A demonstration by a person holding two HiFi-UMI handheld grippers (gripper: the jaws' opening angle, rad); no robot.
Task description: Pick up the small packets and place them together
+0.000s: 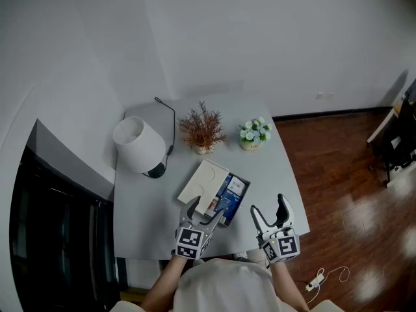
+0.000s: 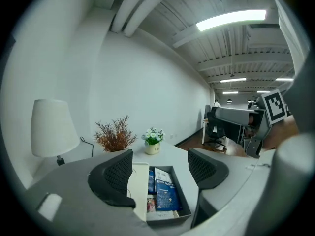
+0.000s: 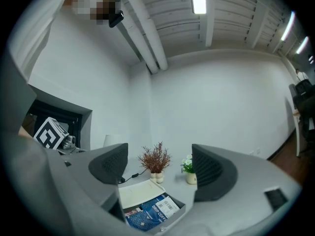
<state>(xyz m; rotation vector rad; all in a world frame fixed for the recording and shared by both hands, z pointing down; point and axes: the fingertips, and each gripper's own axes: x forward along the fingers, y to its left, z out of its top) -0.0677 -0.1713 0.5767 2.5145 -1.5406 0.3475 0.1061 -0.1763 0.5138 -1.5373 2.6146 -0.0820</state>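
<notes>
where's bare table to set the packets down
Bare table lies right of the box, in front of the flower pot. Another patch sits left of the lid, in front of the lamp. The back edge is crowded: lamp, dried plant, flower pot.

Ahead between the fingers of the left gripper (image 2: 160, 173) sits the open box (image 2: 183, 200), lid (image 2: 140, 191) by the left finger; beyond the right gripper (image 3: 160, 170) fingers, bare table (image 3: 173, 185), then flower pot (image 3: 191, 178)

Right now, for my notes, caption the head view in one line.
Left hand-held gripper and right hand-held gripper, both open, near an open box of blue packets; lamp behind.
</notes>
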